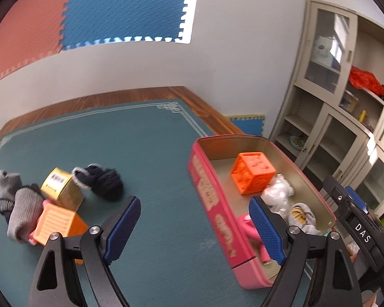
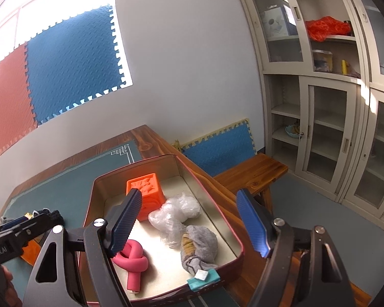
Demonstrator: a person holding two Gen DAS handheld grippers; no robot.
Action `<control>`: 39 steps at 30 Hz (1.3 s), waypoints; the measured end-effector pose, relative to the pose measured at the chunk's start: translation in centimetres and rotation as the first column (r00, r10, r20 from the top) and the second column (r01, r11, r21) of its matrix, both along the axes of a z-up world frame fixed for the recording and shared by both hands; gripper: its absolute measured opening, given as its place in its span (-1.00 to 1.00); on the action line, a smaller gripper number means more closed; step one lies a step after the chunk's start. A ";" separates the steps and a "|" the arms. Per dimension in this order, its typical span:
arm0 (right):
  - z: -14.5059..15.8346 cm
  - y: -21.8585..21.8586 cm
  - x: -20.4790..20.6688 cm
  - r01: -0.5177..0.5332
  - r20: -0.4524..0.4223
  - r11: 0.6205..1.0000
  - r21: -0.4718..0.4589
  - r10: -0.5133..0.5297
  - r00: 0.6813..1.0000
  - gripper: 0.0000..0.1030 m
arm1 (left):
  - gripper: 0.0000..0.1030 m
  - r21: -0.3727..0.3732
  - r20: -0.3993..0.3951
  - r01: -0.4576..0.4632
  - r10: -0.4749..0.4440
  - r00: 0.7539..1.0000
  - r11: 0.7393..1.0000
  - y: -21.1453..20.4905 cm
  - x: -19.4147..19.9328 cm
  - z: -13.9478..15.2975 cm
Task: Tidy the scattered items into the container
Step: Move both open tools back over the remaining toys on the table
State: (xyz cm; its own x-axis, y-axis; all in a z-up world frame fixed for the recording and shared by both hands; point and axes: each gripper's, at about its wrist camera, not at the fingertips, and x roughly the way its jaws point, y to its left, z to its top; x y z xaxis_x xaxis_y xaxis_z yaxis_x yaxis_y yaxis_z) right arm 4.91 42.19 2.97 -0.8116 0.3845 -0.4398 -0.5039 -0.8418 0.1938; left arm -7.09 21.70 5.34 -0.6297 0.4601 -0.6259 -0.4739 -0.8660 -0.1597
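Your pink rectangular tin container (image 1: 212,199) at 3 o'clock holds four items; socks and boxes (image 1: 56,204) remain at 9 o'clock. Left gripper (image 1: 194,230) and right gripper (image 2: 192,222) gape wide, empty.

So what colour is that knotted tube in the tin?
Pink; the knotted tube shows best in the right wrist view.
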 end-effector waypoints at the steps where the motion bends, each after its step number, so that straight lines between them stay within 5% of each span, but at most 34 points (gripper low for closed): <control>1: 0.0 -0.1 0.0 0.000 0.002 1.000 0.003 0.000 1.000 0.54 | 0.71 0.002 0.002 -0.009 0.009 1.000 1.000 -0.5 -0.1 0.0; 13: -0.2 -1.6 -0.5 0.006 0.009 0.996 0.085 -0.007 1.000 0.54 | 0.71 -0.007 0.003 -0.158 0.158 0.987 0.987 -8.9 -0.9 -0.5; 24: 0.1 -3.9 -1.0 -0.041 0.002 0.981 0.190 0.041 0.999 0.56 | 0.71 0.020 0.058 -0.404 0.402 0.914 0.915 -20.7 -2.5 -2.3; 30: 2.5 -6.9 -1.9 -0.186 -0.013 0.977 0.104 0.189 0.982 0.62 | 0.71 0.023 0.082 -0.423 0.420 0.904 0.906 -23.0 -2.2 -3.4; 33: 2.7 -10.4 -4.6 -0.426 0.043 0.904 0.048 0.424 0.905 0.62 | 0.71 0.037 0.105 -0.421 0.415 0.904 0.906 -23.4 -2.4 -3.8; 37: 1.1 -16.1 -8.7 -0.730 0.144 0.681 -0.062 0.730 0.668 0.62 | 0.71 0.057 0.105 -0.418 0.411 0.906 0.907 -24.0 -2.1 -3.5; 39: -0.1 -18.6 -10.2 -0.801 0.207 0.594 -0.074 0.795 0.570 0.62 | 0.71 0.066 0.106 -0.420 0.412 0.905 0.905 -24.5 -1.9 -3.4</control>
